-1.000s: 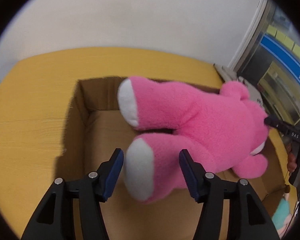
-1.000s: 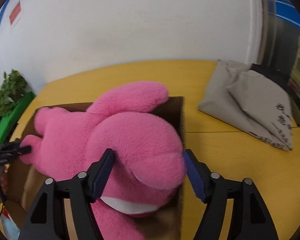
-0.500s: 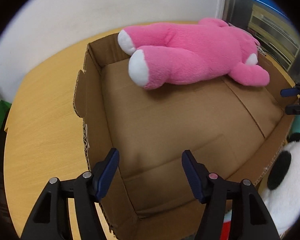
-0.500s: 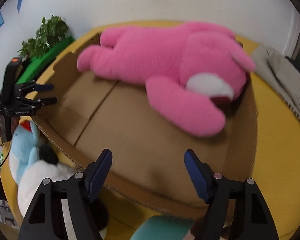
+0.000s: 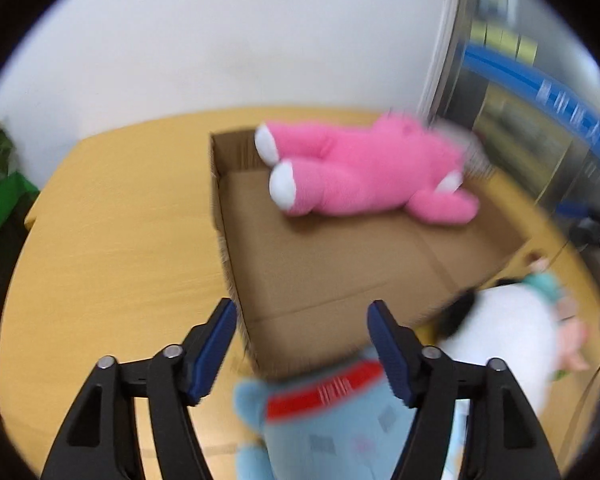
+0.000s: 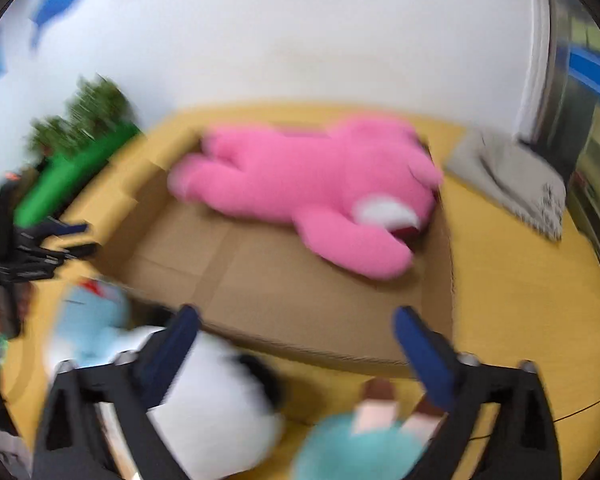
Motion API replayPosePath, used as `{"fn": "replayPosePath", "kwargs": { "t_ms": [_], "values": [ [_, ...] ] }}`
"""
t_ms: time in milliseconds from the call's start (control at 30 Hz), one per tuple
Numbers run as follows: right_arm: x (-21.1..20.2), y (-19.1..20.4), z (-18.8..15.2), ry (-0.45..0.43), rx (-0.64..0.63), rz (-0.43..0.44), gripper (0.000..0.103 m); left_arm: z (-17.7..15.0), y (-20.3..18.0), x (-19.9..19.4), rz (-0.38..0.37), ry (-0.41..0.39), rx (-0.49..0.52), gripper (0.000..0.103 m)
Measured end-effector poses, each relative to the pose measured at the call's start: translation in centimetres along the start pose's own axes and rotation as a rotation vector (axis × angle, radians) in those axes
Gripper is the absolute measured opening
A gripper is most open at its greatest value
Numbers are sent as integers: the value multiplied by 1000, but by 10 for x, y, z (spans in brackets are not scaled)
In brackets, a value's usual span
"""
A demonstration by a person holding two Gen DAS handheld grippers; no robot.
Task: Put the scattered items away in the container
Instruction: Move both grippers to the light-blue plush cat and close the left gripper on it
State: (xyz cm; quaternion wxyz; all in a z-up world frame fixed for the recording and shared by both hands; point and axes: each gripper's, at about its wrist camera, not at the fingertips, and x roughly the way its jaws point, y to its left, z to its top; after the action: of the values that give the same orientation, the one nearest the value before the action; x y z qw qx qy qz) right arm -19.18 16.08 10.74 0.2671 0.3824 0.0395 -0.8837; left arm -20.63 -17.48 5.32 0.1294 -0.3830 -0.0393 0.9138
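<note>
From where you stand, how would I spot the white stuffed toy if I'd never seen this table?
Find the open cardboard box on the yellow table. Just outside its near wall lies the white plush, beside a light blue plush. It alone is white with black patches; the pink plush lies inside the box.

Yellow wood table [image 5: 112,240], cardboard box [image 5: 340,264] resting on it, blue plush [image 5: 332,420], white plush [image 5: 504,328] and teal plush [image 6: 356,452] beside box, grey bag [image 6: 512,176] at far right
</note>
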Motion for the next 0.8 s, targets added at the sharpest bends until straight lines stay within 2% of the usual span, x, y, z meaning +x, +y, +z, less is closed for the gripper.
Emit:
{"fn": "replayPosePath", "kwargs": {
  "t_ms": [33,67,167,267,333,400,467,500,700,800],
  "values": [
    [-16,20,-4,-26,-10,61,103,-9,6,-14,-24,-21,-26,81],
    [-26,38,-10,-38,-28,107,103,-18,14,-22,-44,-31,-46,81],
    [-29,101,-34,-66,-63,246,102,-51,29,-28,-31,10,-70,81],
    [5,142,-53,-25,47,414,97,-86,51,-22,-51,45,-164,81],
    [31,160,-62,14,74,429,96,-101,63,-20,-62,52,-222,81],
    [59,165,-68,57,101,382,92,-113,73,-11,-89,62,-272,81],
    [80,154,-72,94,151,319,92,-120,76,-4,-108,73,-290,81],
    [86,145,-73,96,168,285,88,-123,77,0,-114,78,-291,81],
    [102,140,-80,118,92,95,86,-131,85,20,-155,96,-317,81],
    [108,141,-85,128,67,32,86,-132,88,26,-169,94,-316,81]
  ]
}}
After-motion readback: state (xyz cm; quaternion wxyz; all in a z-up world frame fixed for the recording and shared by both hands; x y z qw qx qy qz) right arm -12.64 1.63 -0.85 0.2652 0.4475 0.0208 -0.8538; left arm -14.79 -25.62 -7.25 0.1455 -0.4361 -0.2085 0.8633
